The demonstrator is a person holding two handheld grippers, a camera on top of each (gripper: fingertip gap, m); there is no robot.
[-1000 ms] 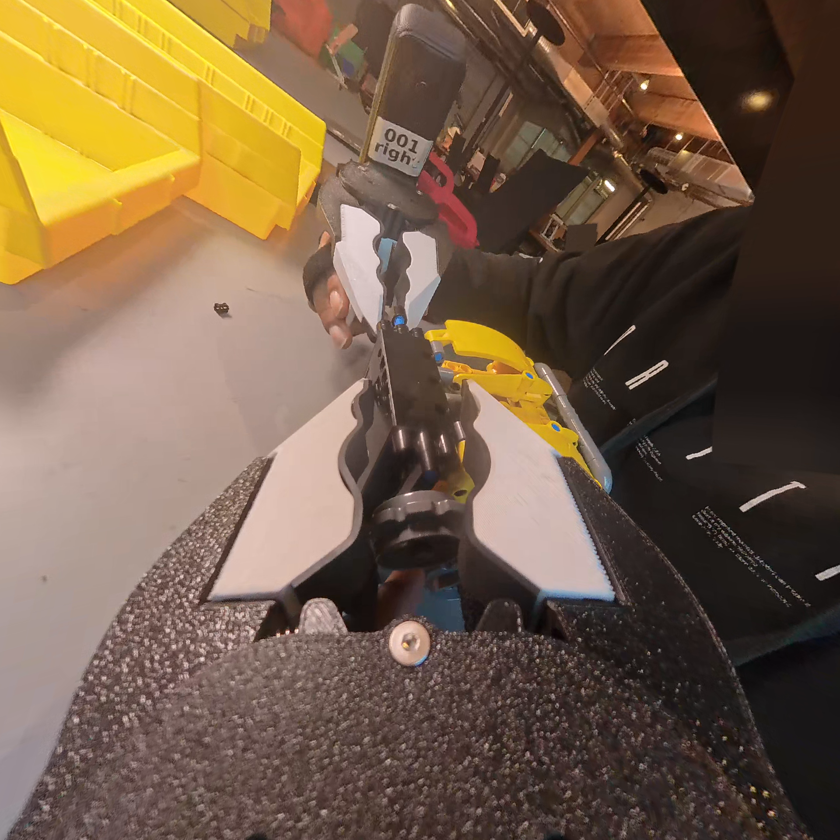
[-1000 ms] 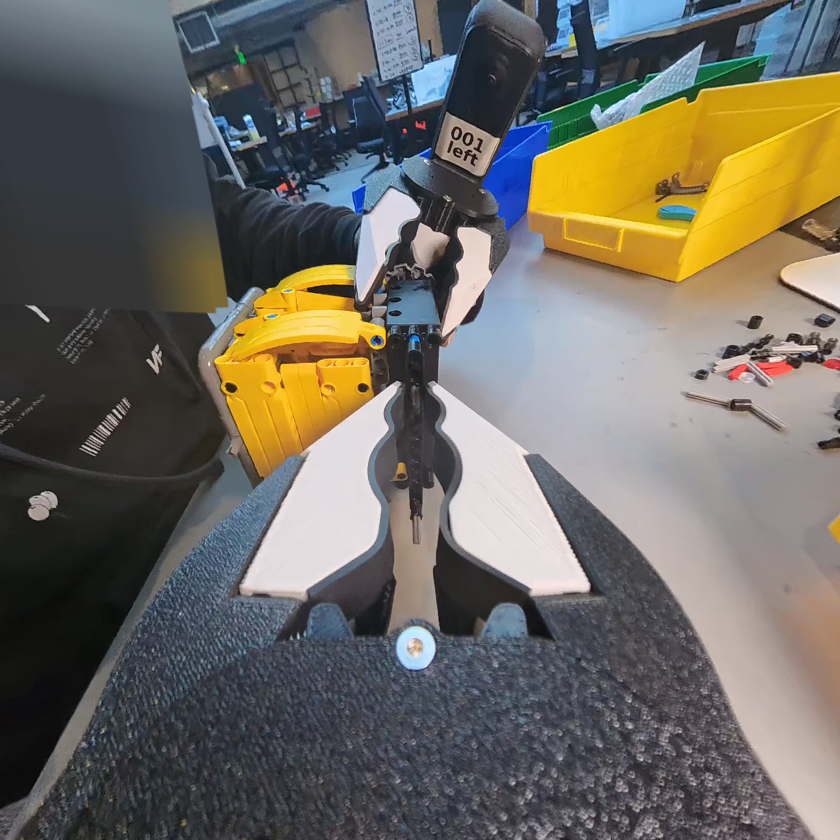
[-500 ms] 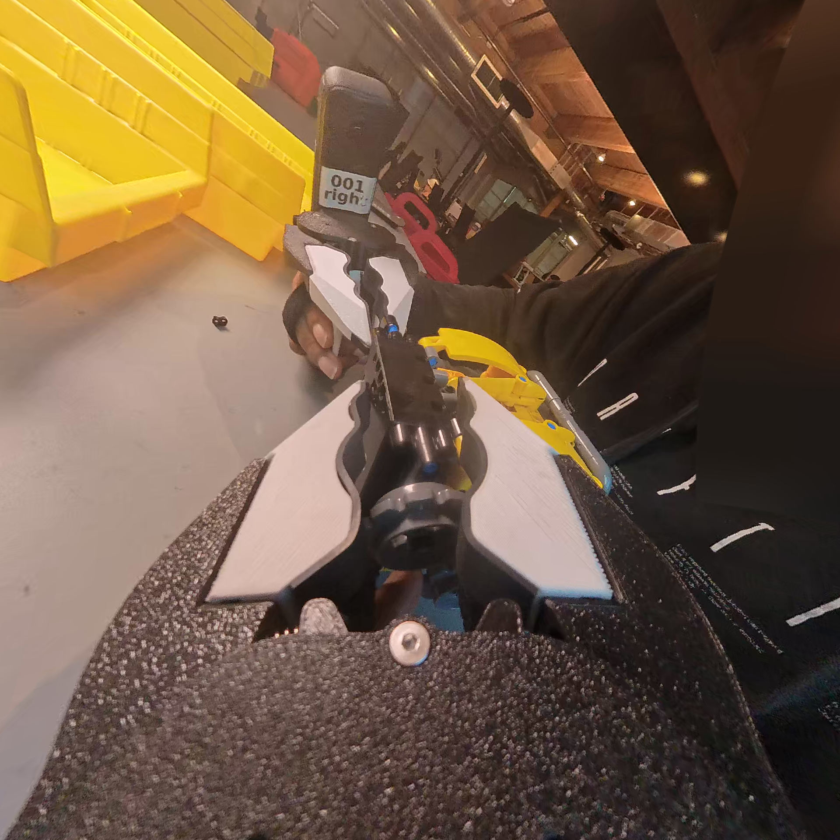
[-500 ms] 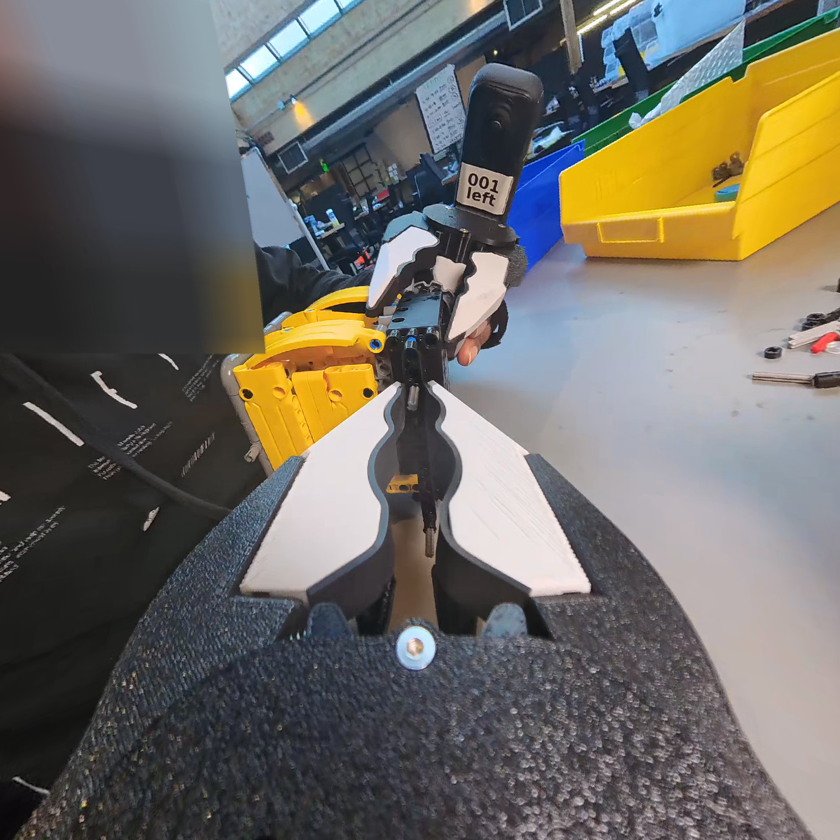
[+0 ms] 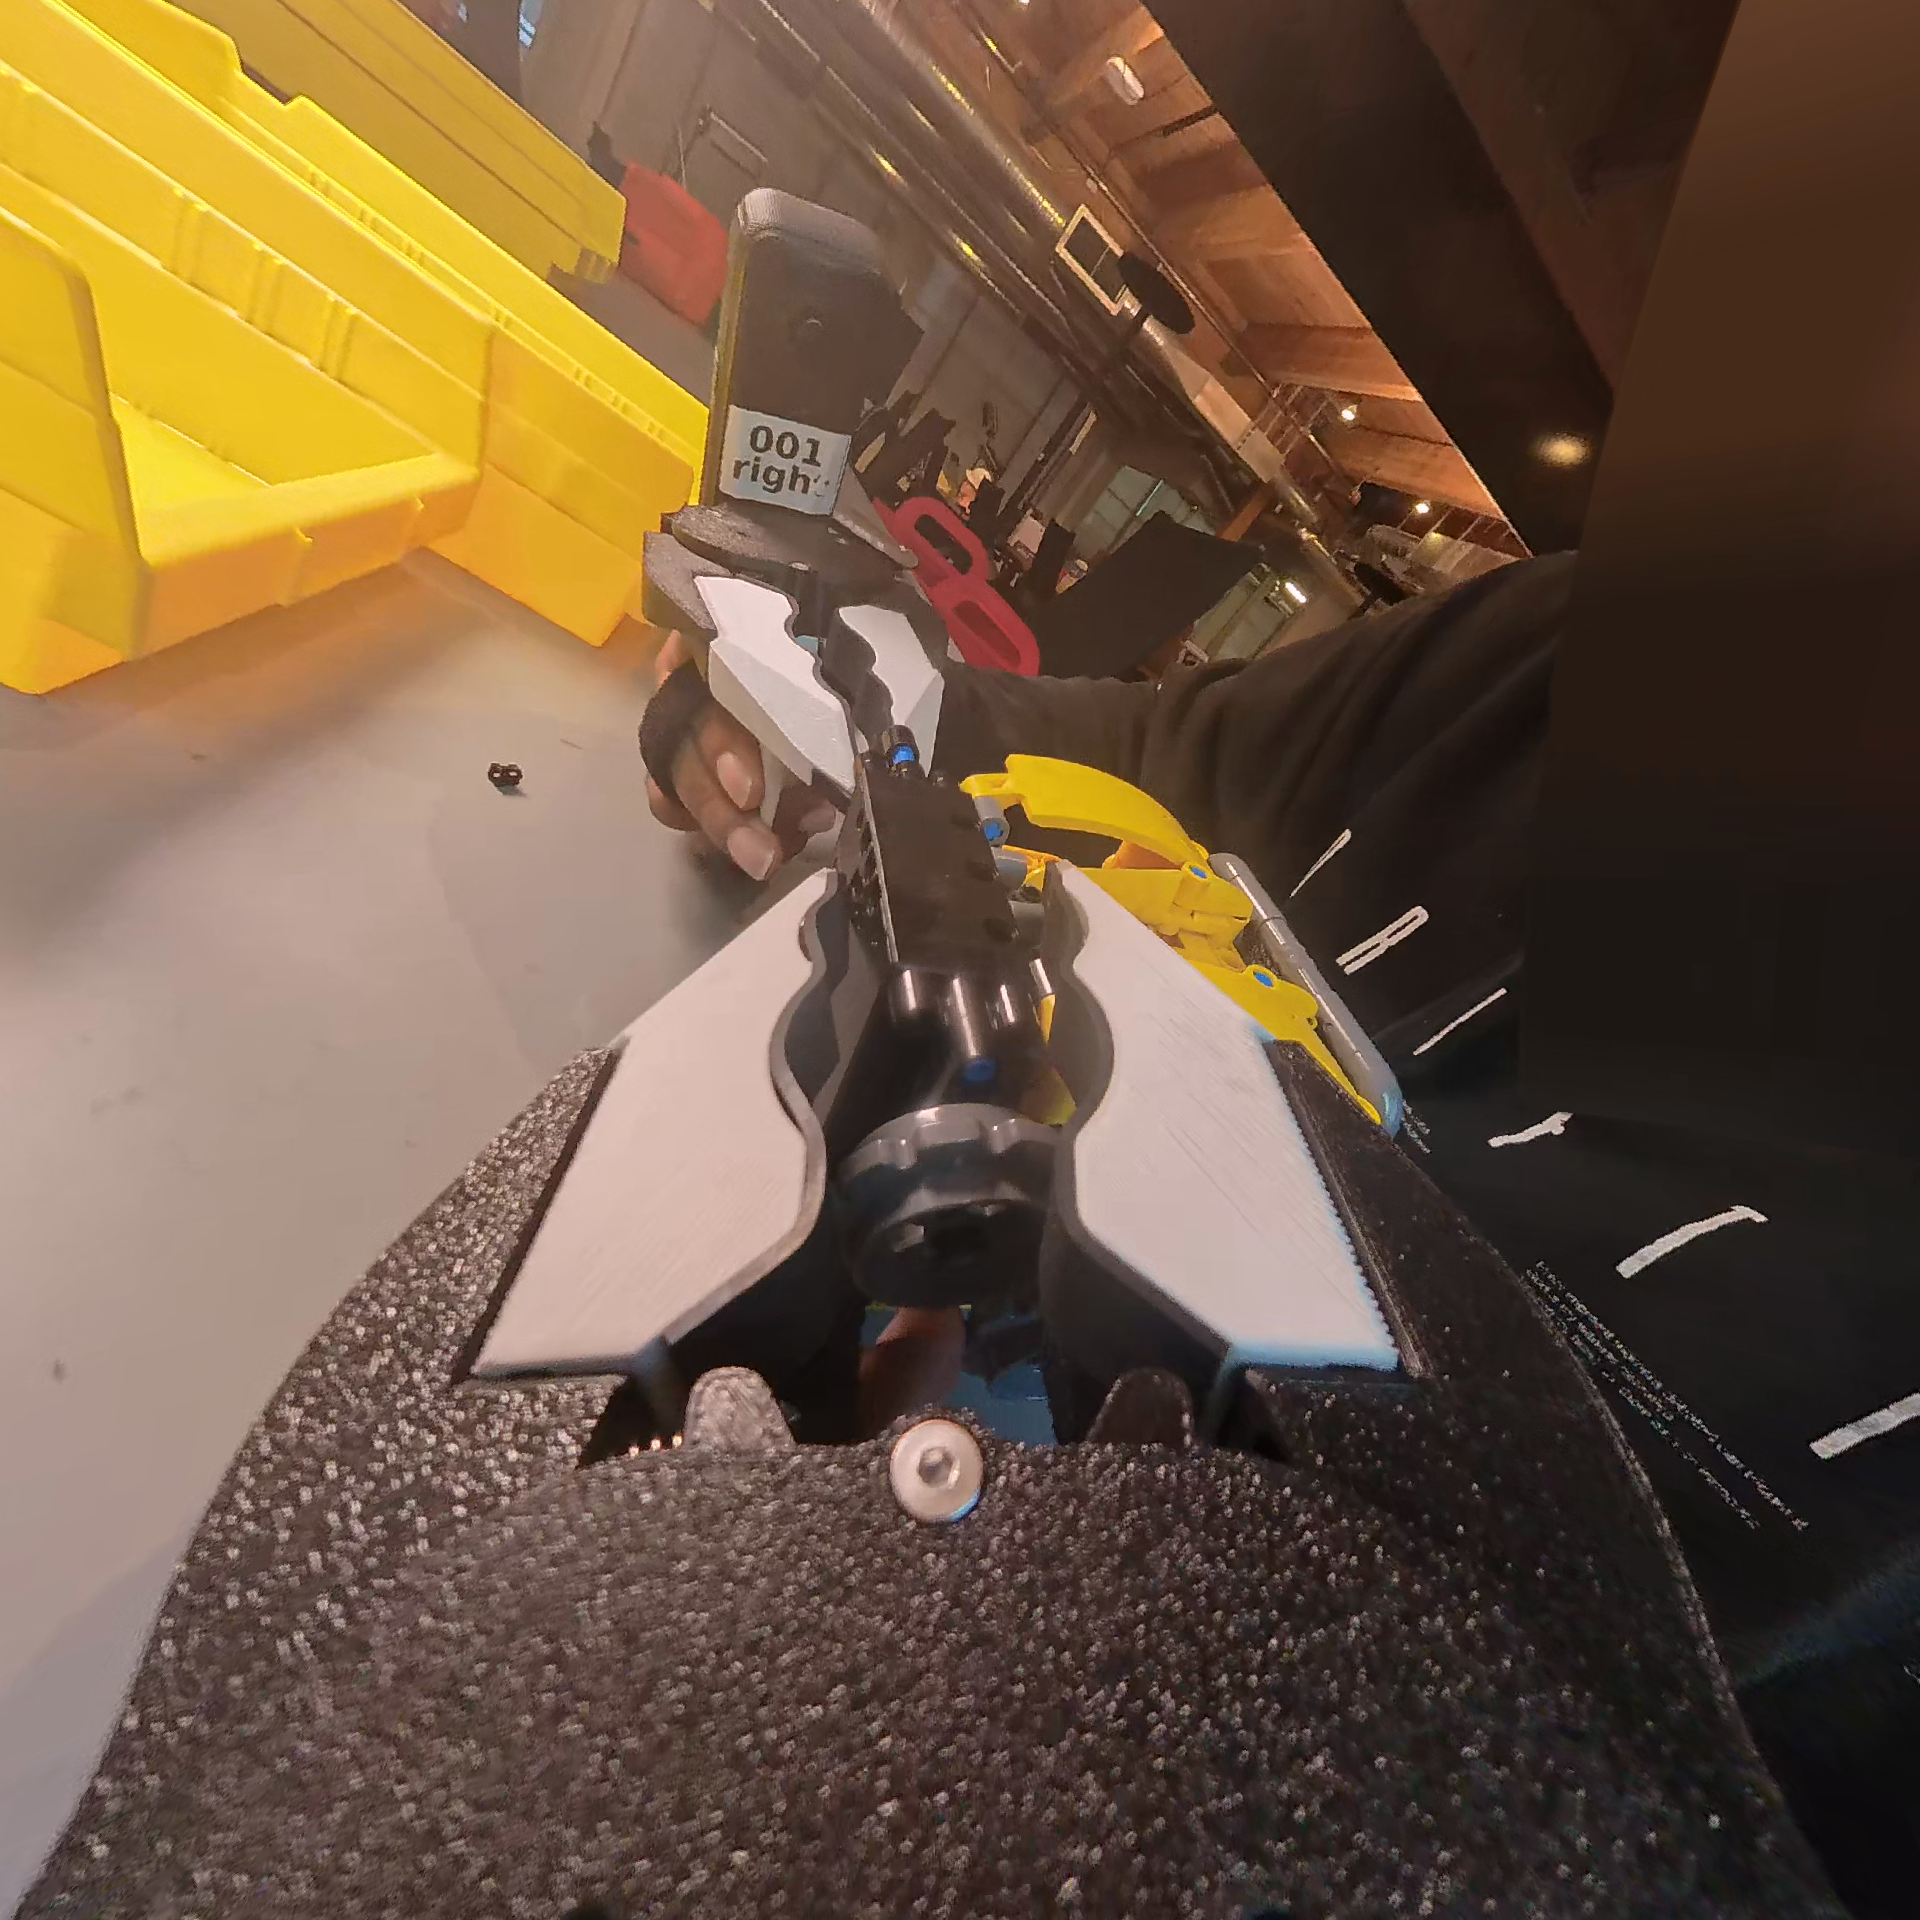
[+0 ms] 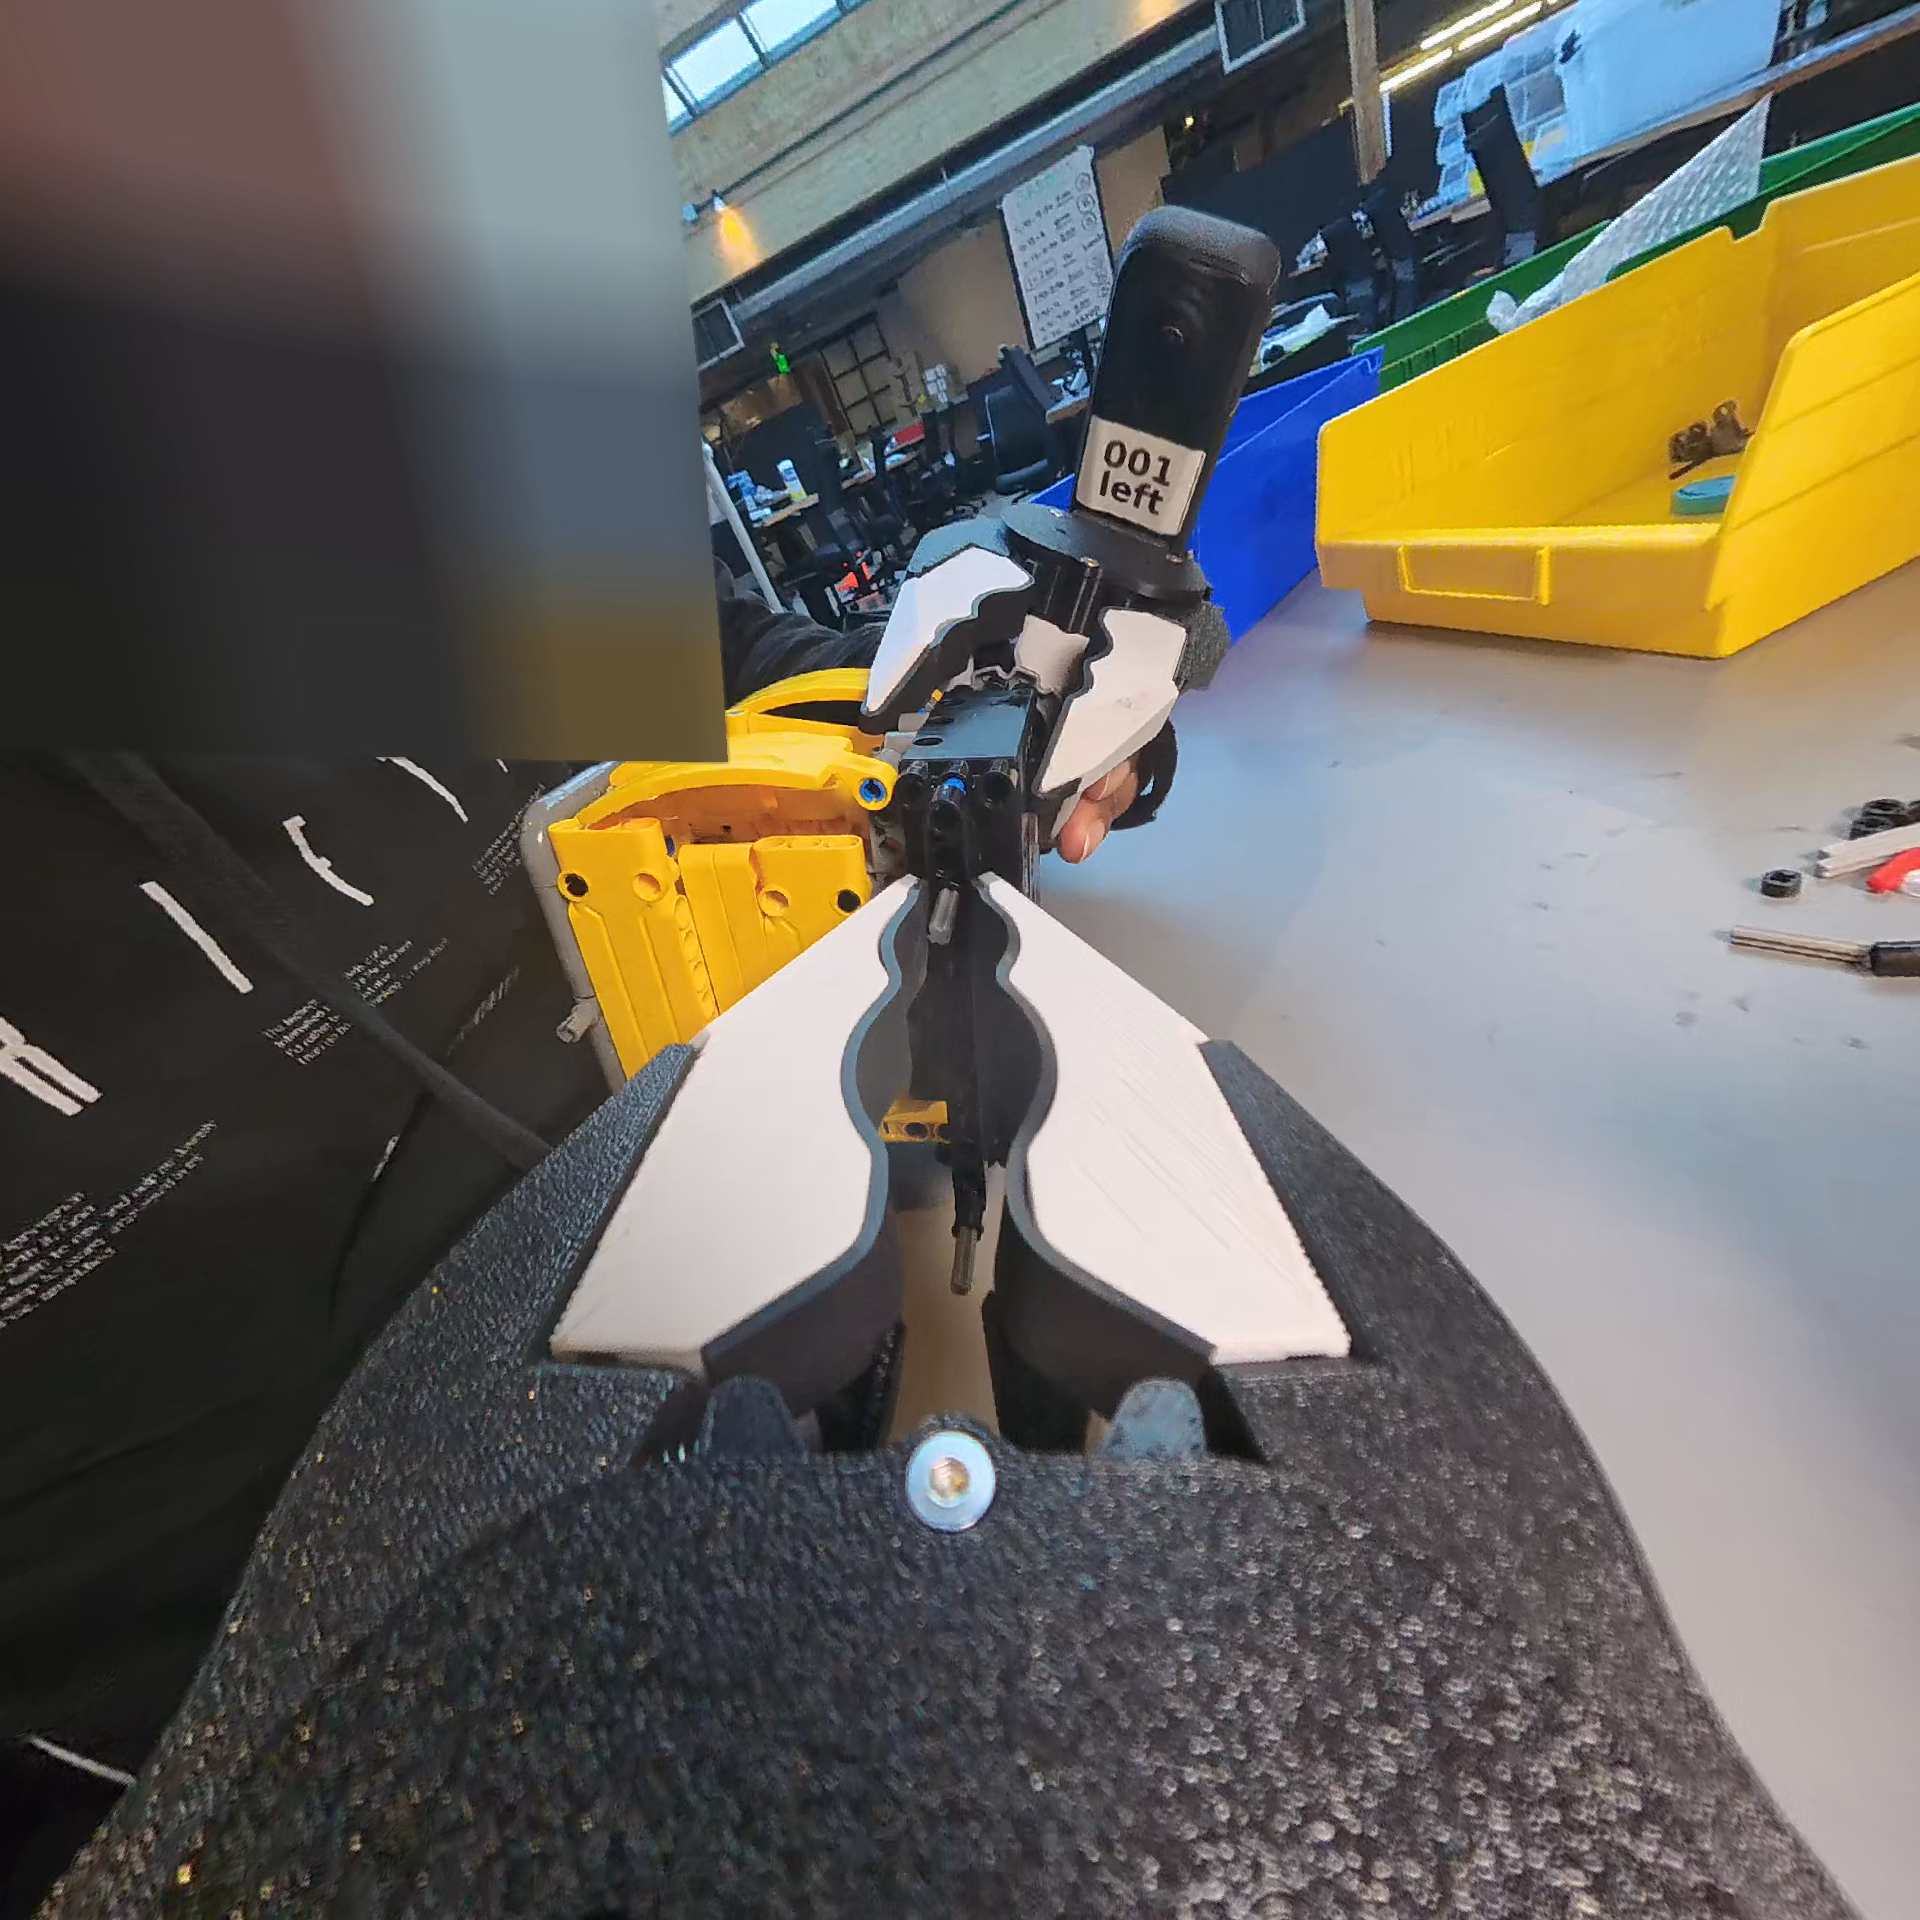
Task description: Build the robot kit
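Above the near edge of the grey table (image 6: 1455,935), the left gripper (image 5: 940,914) and right gripper (image 6: 951,904) both clamp the black-and-yellow plastic brick-built model (image 6: 727,883) from opposite ends.

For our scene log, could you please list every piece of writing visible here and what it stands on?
I can't quote writing, so I list what bears it.
White sticker on the left gripper handle: short print.
Pale sticker on the right gripper handle: short print.
Black garment: white print, mostly too small to read.
Whiteboard: too small to read.
Toy-brick model, held in both jaws: none visible.
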